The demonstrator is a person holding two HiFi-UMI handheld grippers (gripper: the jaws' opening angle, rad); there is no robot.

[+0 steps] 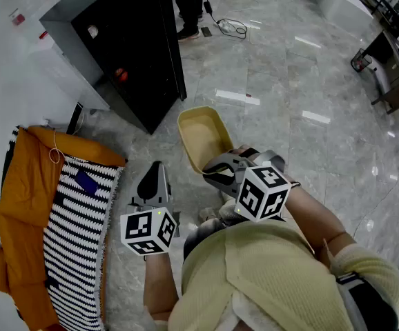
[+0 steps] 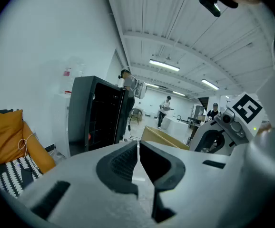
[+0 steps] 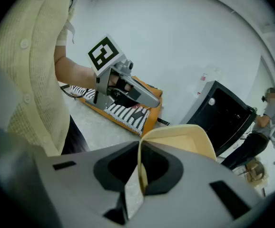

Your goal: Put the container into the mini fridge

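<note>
Right gripper view: container [image 3: 187, 144] rim clamped in right tool [image 3: 140, 163].

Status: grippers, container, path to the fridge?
Left gripper shut, empty. Right gripper shut on beige container, pinched at its rim. Black mini fridge ahead, apart from container; nothing seen between them, door state unclear.
</note>
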